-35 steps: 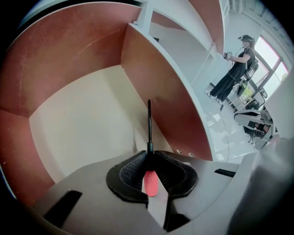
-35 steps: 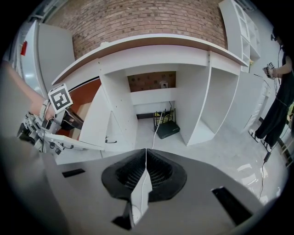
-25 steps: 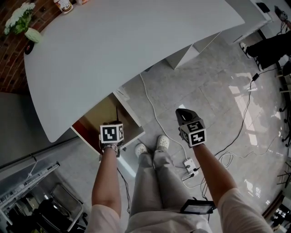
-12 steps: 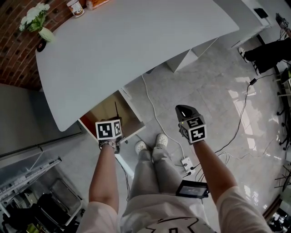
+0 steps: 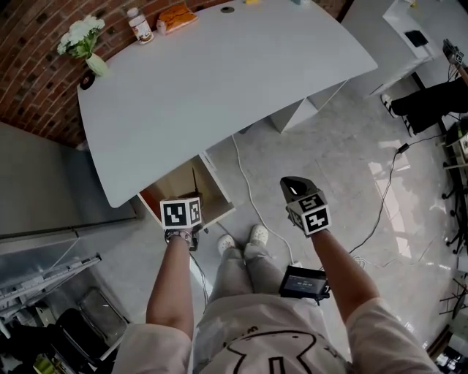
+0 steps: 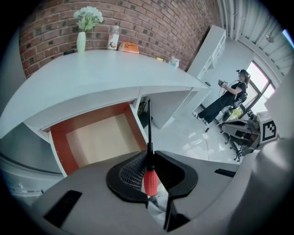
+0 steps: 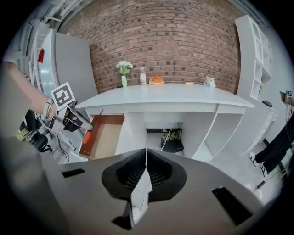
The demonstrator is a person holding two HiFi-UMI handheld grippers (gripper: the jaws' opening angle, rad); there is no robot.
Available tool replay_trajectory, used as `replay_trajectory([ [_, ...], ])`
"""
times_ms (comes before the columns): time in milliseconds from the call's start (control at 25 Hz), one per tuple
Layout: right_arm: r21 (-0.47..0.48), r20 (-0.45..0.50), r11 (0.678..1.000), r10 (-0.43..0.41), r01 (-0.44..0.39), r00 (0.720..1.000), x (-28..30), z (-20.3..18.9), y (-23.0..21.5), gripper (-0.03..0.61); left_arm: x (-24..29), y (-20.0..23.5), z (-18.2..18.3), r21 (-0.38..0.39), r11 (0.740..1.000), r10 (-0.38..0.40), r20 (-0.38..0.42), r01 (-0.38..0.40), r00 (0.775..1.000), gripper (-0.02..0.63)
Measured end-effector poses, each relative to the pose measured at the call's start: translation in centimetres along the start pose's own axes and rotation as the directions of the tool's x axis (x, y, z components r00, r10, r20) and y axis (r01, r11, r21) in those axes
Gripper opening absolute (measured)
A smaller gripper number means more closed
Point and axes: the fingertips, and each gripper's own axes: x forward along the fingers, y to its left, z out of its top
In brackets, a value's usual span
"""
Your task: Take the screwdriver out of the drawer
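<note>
Holding the tool: the left tongs (image 6: 148, 156), part-way closed and clamped on the screwdriver (image 6: 150, 179), pads squeezing just where the red handle meets the black shaft!
Screwdriver: red handle sits back toward the hand, thin dark shaft pokes out past the tips and points away and down; it's clear of the drawer, up in the air over the near right corner.
Drawer: the drawer (image 6: 57, 147) stands pulled out from under the bench, reddish-brown walls, pale floor.
Right tongs: the right tongs (image 7: 145, 153) are pressed fully together with nothing between them, held off to the right over the floor, well apart from the drawer.
Seen from the right: the other hand's marker cube and the red handle (image 7: 86, 137) show up just above the drawer's near edge.
Bench: the bench (image 5: 219, 80), a broad white top with a curved edge.
Far edge of the bench: a vase of white flowers (image 5: 84, 47) at far left, then a bottle (image 5: 139, 25) and an orange packet (image 5: 177, 16) further right, all against the brick wall (image 5: 29, 66).
Floor: a white cable (image 5: 252, 197) runs across the pale tiles; the person's shoes (image 5: 241, 237) are planted near the drawer.
</note>
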Motion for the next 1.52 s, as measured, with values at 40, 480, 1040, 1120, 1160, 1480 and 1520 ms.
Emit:
replay_trajectory([
  [40,-0.003,0.009,1.000,0.000,0.000,1.000,-0.5,0.4,-0.1,0.021,-0.5,-0.3,0.3,0.002,1.000,-0.001,0.011,0.001,1.000,0.061],
  [480,-0.027,0.113,1.000,0.000,0.003,0.994,-5.5,6.1,-0.6,0.020,-6.0,-2.7,3.8,0.031,0.999,-0.018,0.145,0.014,0.989,0.061],
  [1040,-0.072,0.359,0.997,-0.004,0.032,0.933,-11.6,16.5,-0.4,0.021,-13.8,-3.7,8.4,0.122,0.992,-0.033,0.379,-0.015,0.925,0.061],
  [1120,-0.100,0.387,0.994,0.002,0.040,0.922,-12.7,17.6,0.2,0.020,-15.1,-3.9,9.3,0.124,0.992,-0.033,0.425,-0.022,0.904,0.061],
  [1160,-0.111,0.402,0.993,0.003,0.045,0.915,-13.3,18.2,0.5,0.020,-15.9,-4.0,9.8,0.125,0.992,-0.033,0.449,-0.026,0.893,0.061],
  [1480,-0.130,0.553,0.978,-0.066,0.164,0.830,-18.6,21.7,1.6,0.020,-22.6,-6.5,13.2,0.202,0.974,-0.043,0.610,-0.103,0.791,0.061],
  [1520,-0.128,0.566,0.977,-0.071,0.173,0.821,-19.0,21.9,1.7,0.020,-23.3,-6.9,13.6,0.215,0.970,-0.048,0.626,-0.113,0.778,0.061],
])
